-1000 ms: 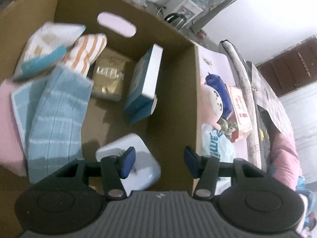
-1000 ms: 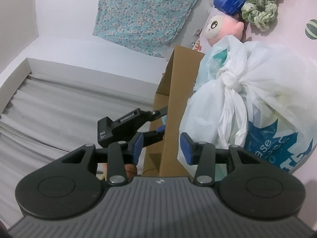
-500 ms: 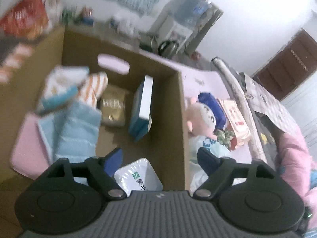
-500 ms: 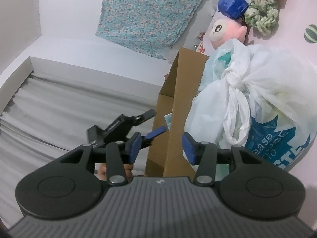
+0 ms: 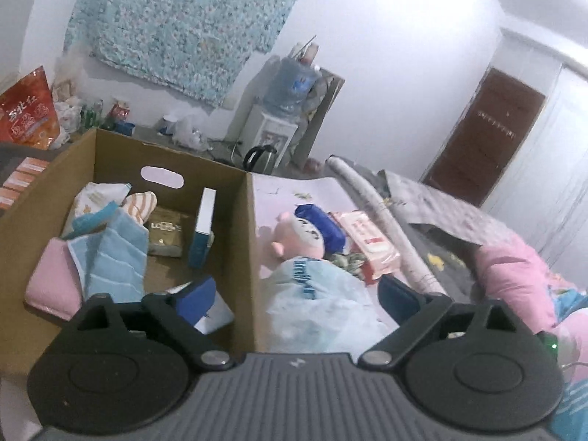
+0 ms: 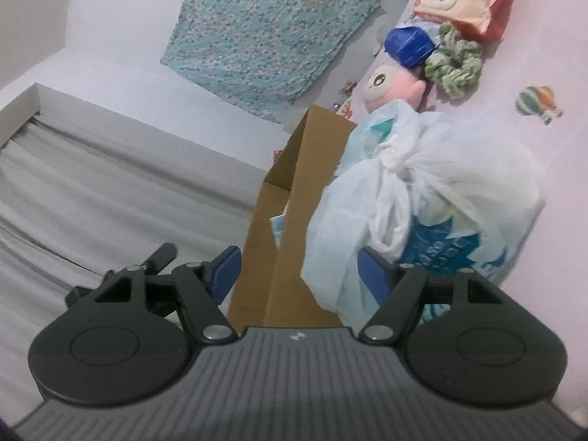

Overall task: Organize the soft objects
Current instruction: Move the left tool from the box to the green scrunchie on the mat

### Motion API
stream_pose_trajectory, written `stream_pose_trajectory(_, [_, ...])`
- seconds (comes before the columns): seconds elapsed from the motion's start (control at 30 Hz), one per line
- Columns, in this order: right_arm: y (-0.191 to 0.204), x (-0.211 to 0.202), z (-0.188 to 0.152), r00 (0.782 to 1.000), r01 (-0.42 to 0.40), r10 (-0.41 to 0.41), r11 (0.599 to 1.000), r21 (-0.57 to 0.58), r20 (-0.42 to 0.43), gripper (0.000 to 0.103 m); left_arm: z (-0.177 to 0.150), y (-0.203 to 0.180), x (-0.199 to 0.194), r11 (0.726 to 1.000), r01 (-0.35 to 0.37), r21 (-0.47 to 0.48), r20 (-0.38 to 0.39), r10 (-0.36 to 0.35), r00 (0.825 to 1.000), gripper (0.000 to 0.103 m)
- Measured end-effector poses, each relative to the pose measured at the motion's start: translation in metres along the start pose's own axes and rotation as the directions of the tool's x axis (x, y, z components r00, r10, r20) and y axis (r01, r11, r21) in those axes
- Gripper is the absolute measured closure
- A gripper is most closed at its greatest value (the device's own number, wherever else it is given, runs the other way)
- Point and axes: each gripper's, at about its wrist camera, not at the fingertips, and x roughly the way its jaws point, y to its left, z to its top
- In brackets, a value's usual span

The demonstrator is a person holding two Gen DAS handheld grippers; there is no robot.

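Inside the cardboard box (image 5: 235,228) I count one pink cloth (image 5: 51,286), one blue towel (image 5: 114,261), one striped cloth (image 5: 141,204), one gold packet (image 5: 167,233), one standing blue-white box (image 5: 204,228) and two white packs (image 5: 95,198). Right of the box lie one plush doll (image 5: 299,235), one tied plastic bag (image 5: 323,305), one dark blue pouch (image 5: 323,226), one green scrunchie (image 6: 455,66) and one wipes pack (image 5: 369,244).

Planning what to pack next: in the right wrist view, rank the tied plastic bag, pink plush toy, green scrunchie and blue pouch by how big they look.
1. Plastic bag, nearest the camera, so flattered.
2. Plush toy.
3. Scrunchie and blue pouch: alike, unranked.
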Motion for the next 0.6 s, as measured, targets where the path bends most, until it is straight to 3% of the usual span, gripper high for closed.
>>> stream_pose_trajectory(0.13, [-0.004, -0.01, -0.003, 1.0, 0.023, -0.023, 1.0, -0.001, 0.011, 0.031, -0.019, -0.012, -0.007, 1.0, -0.003, -0.001, 0.036, 0.003, 0.999, 0.0])
stream_pose_trajectory(0.4, [-0.012, -0.026, -0.011, 0.997, 0.073, -0.073, 0.997, 0.016, 0.014, 0.03, -0.043, -0.024, -0.008, 1.0, 0.004, 0.031, 0.009, -0.004, 1.0, 0.0])
stream_pose_trajectory(0.6, [-0.021, -0.04, -0.015, 0.996, 0.065, -0.067, 0.997, 0.041, 0.055, 0.028, -0.046, -0.034, -0.001, 0.997, 0.039, 0.06, -0.042, -0.036, 0.998, 0.0])
